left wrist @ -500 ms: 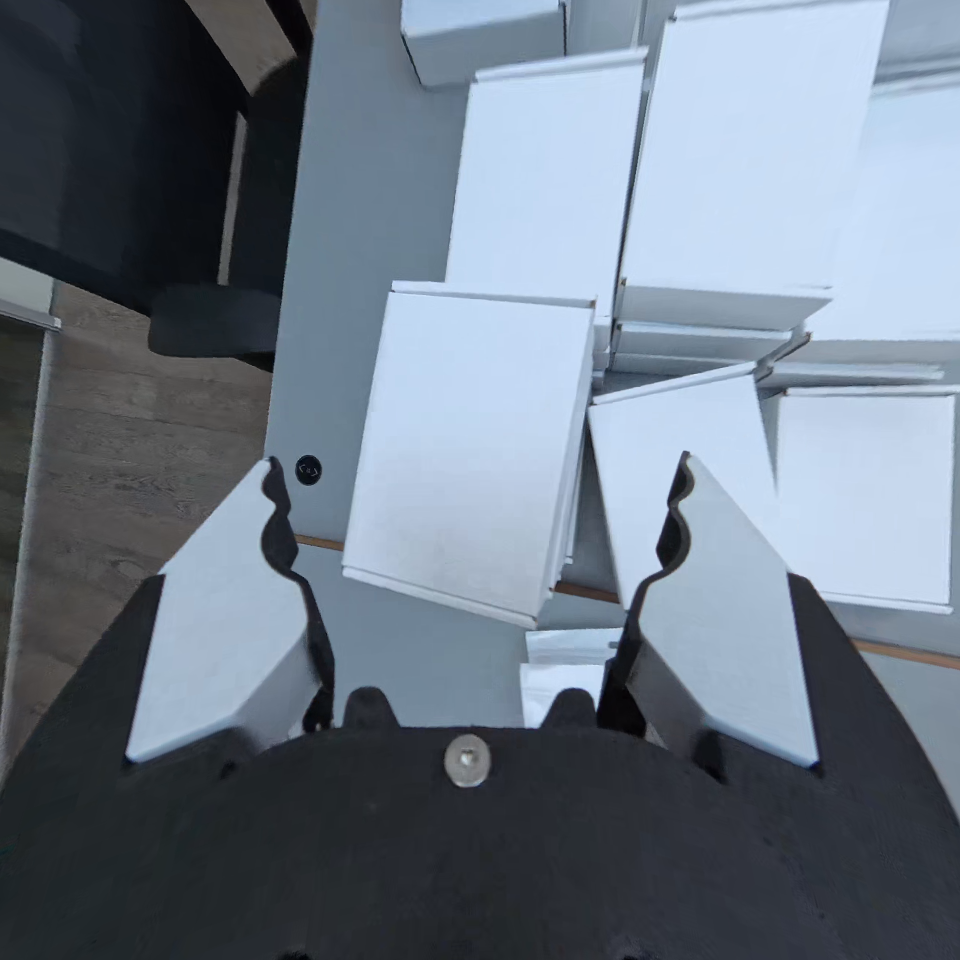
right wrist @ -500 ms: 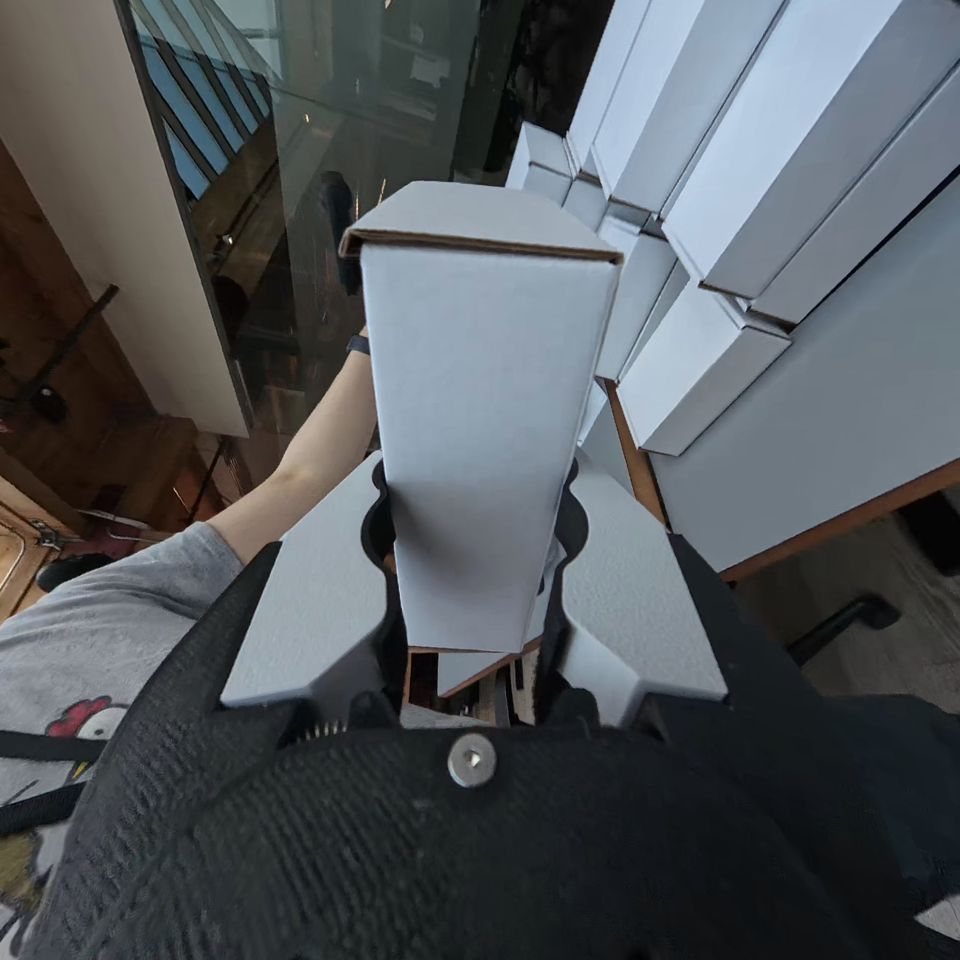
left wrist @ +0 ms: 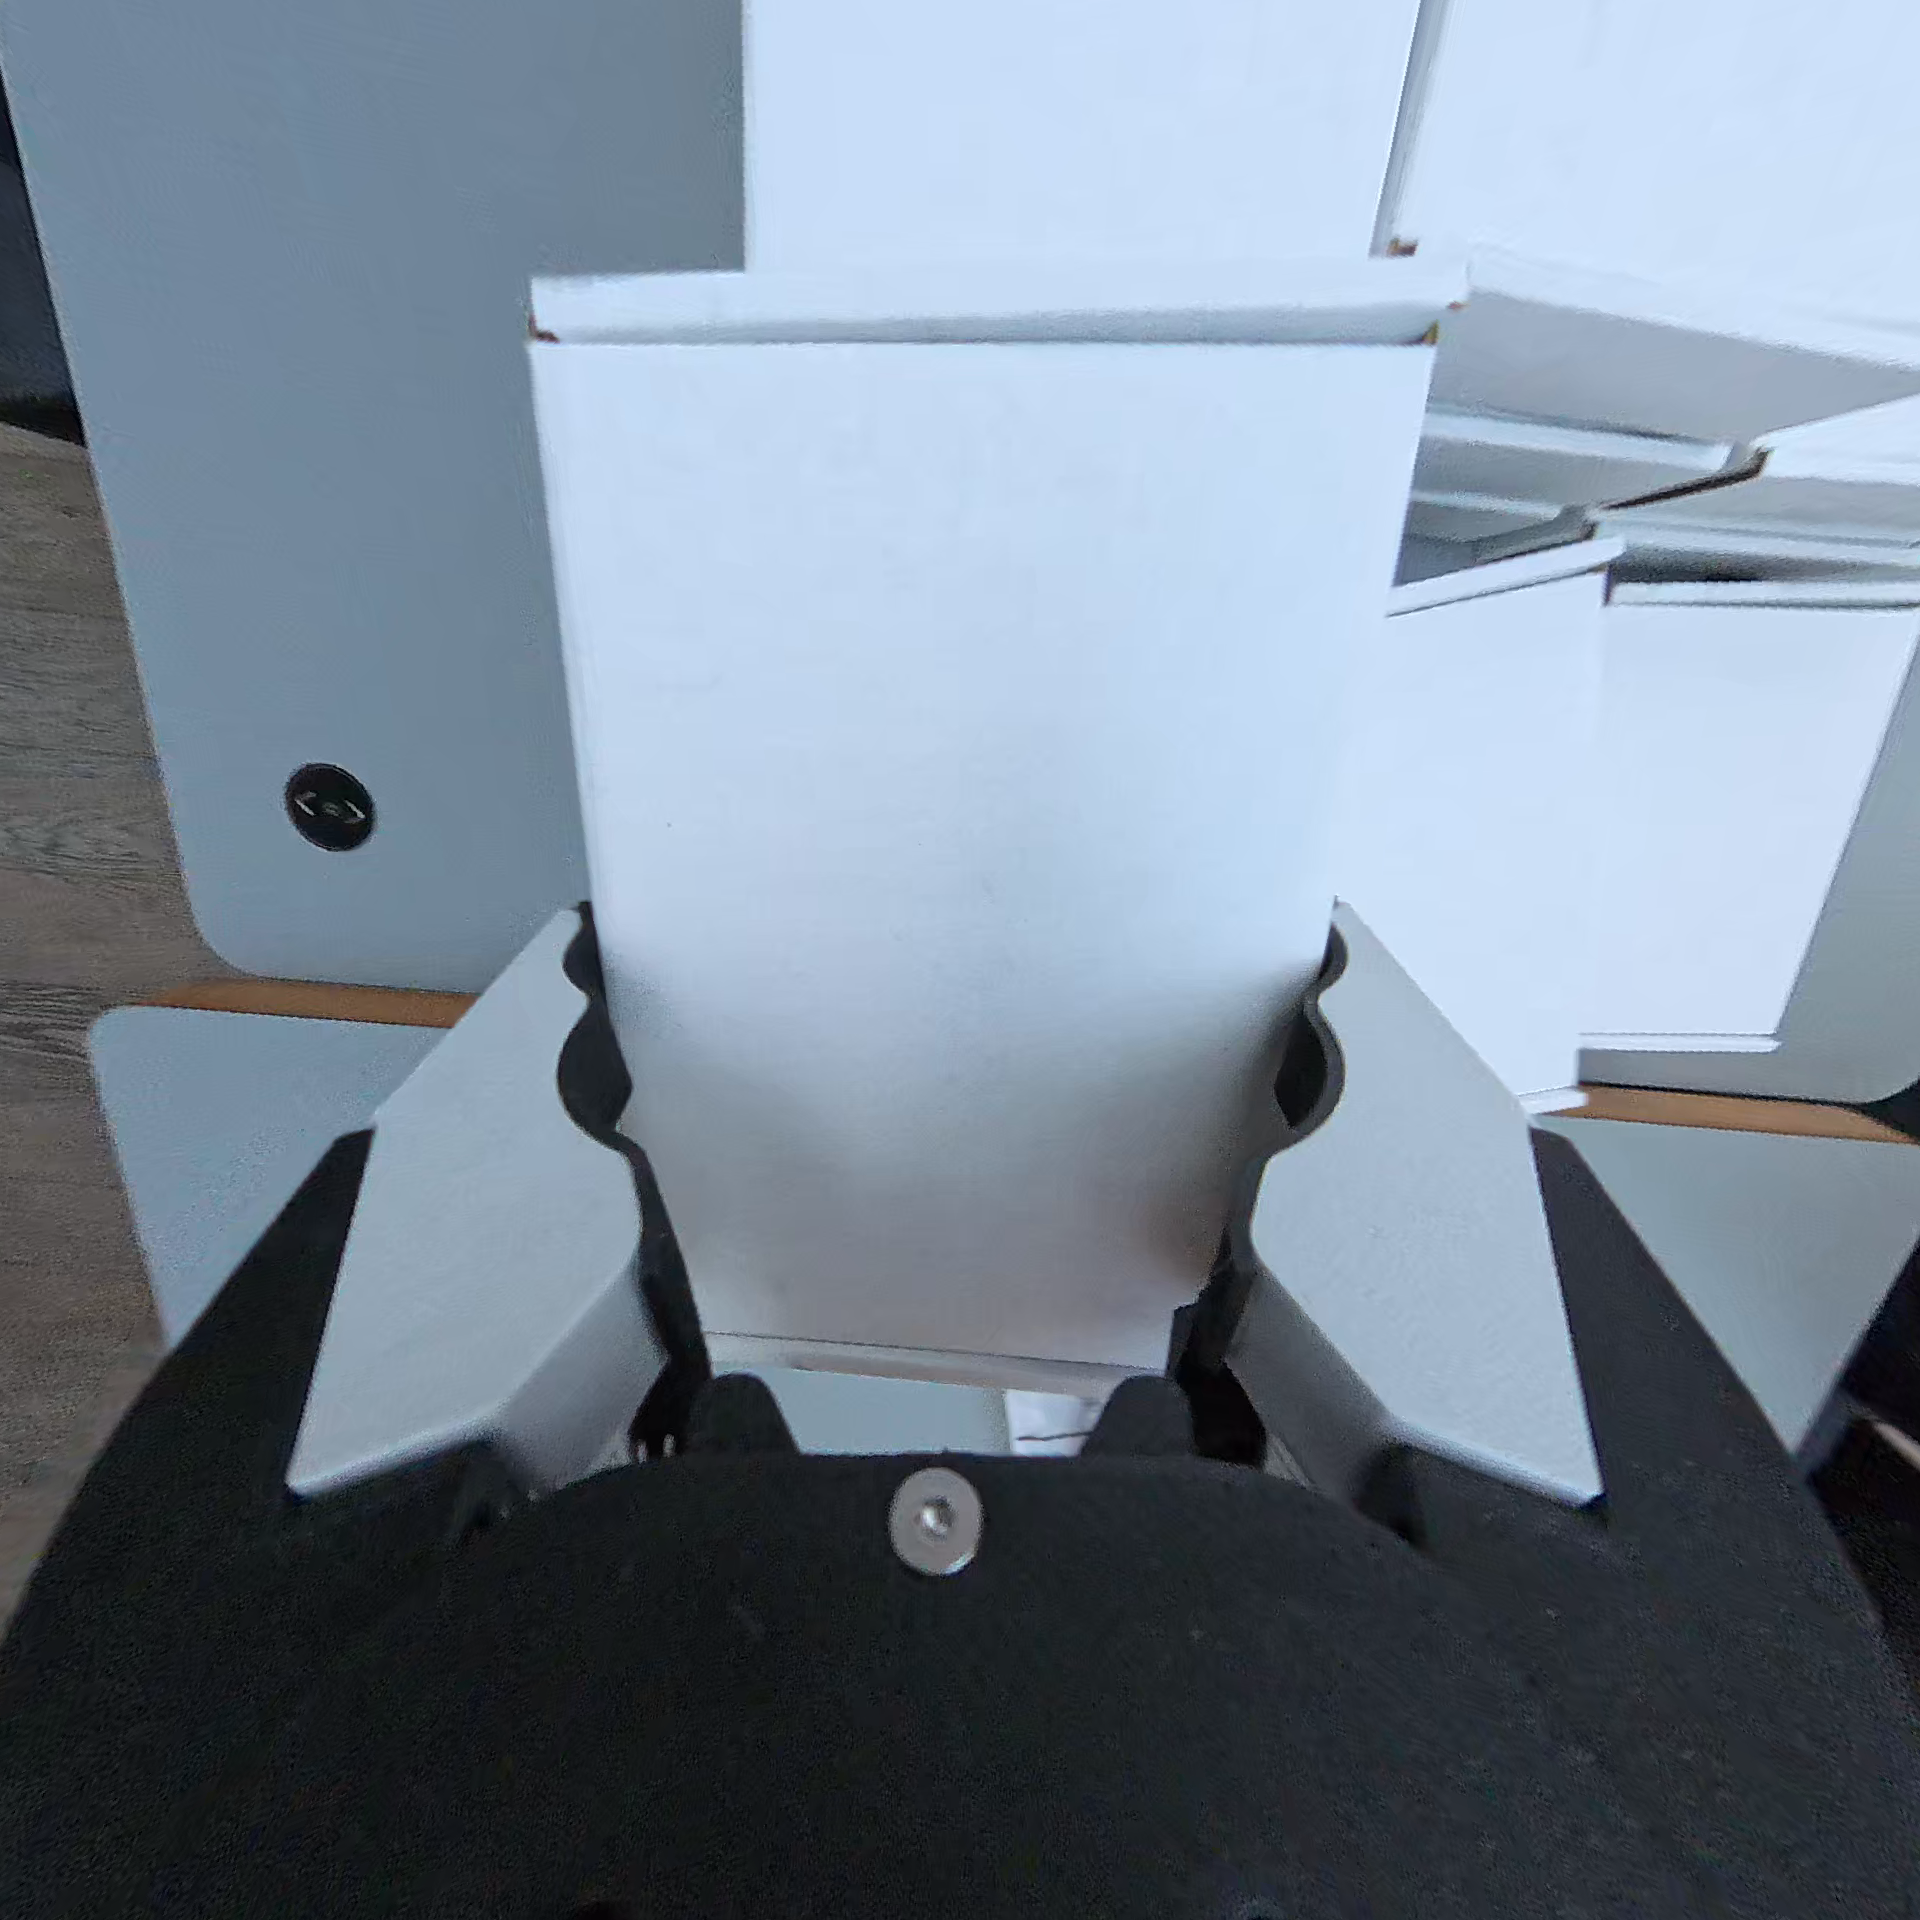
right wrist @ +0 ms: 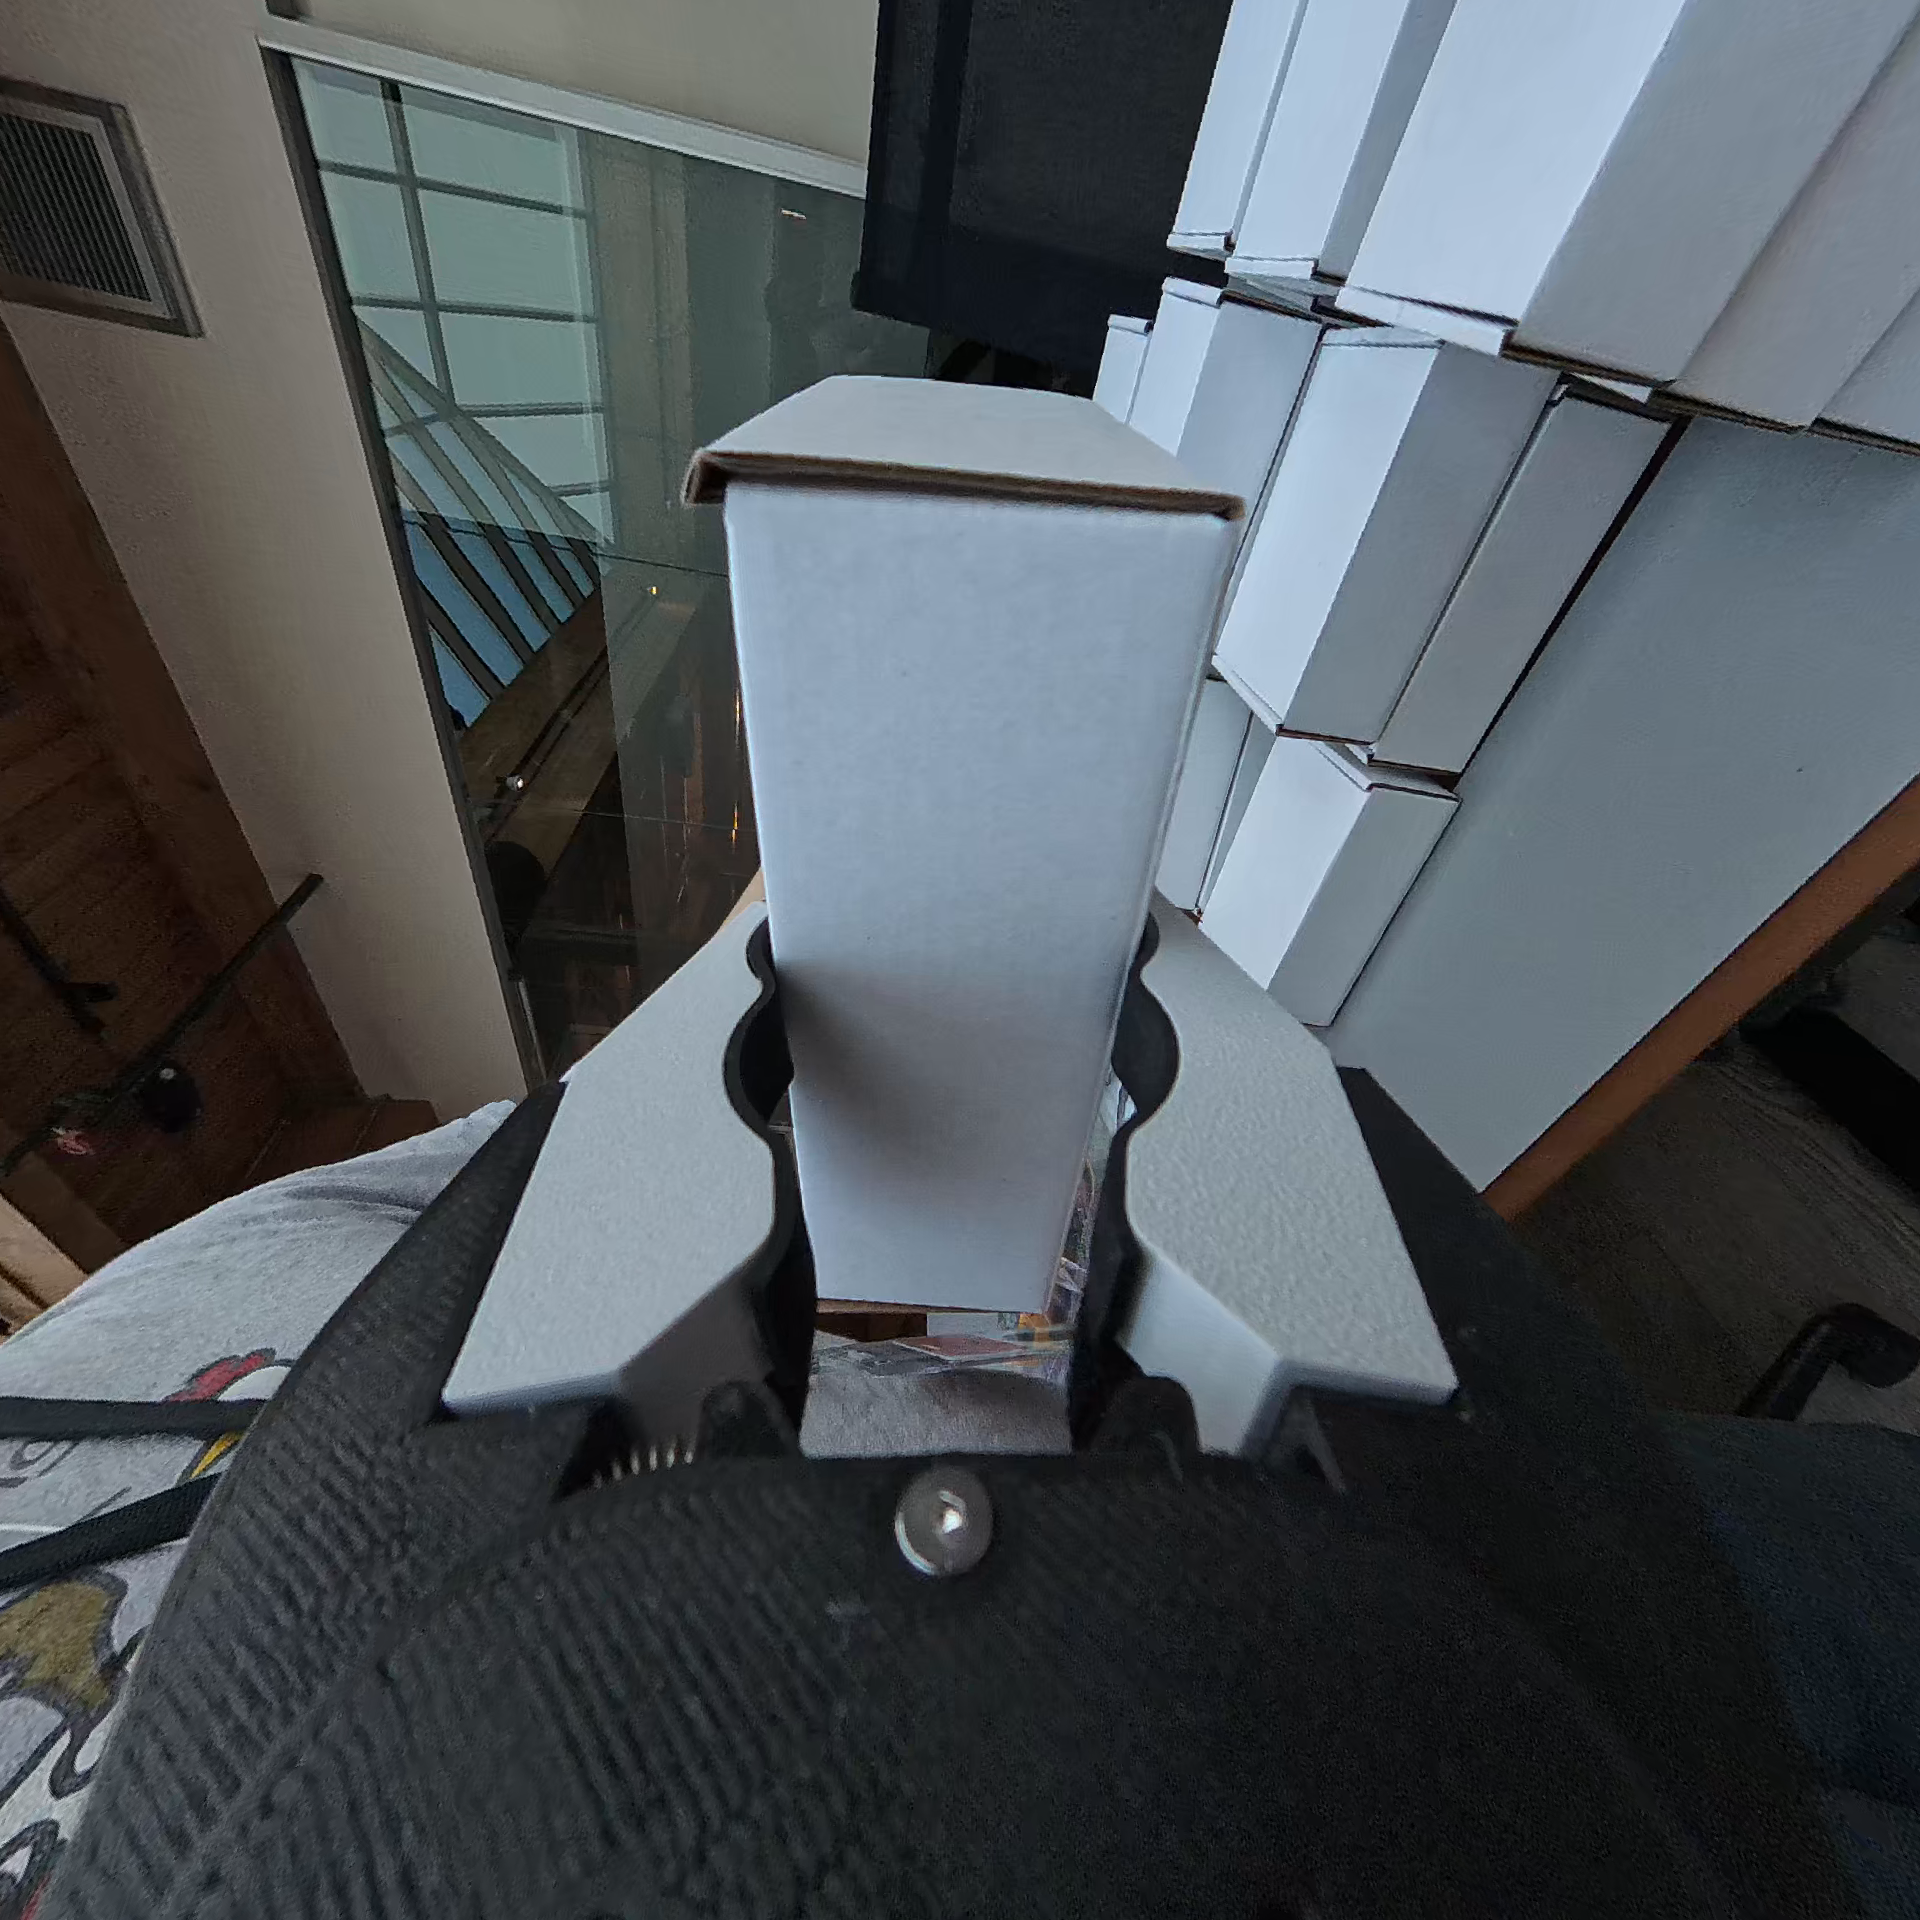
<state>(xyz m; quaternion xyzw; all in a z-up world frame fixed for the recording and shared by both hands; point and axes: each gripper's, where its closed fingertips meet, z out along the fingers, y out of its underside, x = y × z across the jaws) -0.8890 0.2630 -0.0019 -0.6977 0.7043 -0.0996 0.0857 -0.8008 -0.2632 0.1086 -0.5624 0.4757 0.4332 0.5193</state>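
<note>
1. Grey bench [left wrist: 364, 416] carries a pile of white boxes [right wrist: 1382, 582].
2. Wide white box [left wrist: 966, 779] lies at the bench's near edge. The left gripper [left wrist: 961, 935] clamps both its sides.
3. Narrow white box [right wrist: 966, 831] is off the bench, clenched in the right gripper [right wrist: 961, 935], brown flap end farthest out.

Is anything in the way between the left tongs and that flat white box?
No, nothing visible. The flat white box sits right between the left tongs, with the black pads against both its sides. The right tongs grip a different, narrow white box.
</note>
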